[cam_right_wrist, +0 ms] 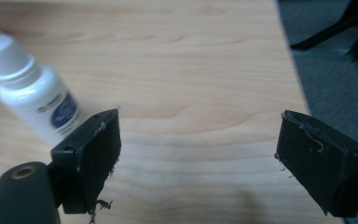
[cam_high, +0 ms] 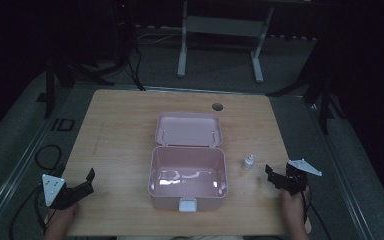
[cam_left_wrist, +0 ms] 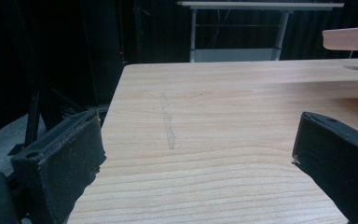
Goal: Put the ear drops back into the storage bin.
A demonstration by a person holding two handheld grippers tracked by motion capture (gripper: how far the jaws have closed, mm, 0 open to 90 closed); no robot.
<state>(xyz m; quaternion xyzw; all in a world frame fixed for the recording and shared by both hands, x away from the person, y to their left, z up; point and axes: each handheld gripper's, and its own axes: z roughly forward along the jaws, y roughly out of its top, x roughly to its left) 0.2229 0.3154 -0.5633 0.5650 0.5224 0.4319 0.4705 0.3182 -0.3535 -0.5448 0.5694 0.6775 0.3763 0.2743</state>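
The small white plastic dropper bottle stood upright right of the open pink plastic box, just left of the right gripper, whose wide-open jaws held nothing.

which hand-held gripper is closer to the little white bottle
The right hand-held gripper: the white bottle stands just beside its jaws, while the left hand-held gripper sits beyond the pink box.
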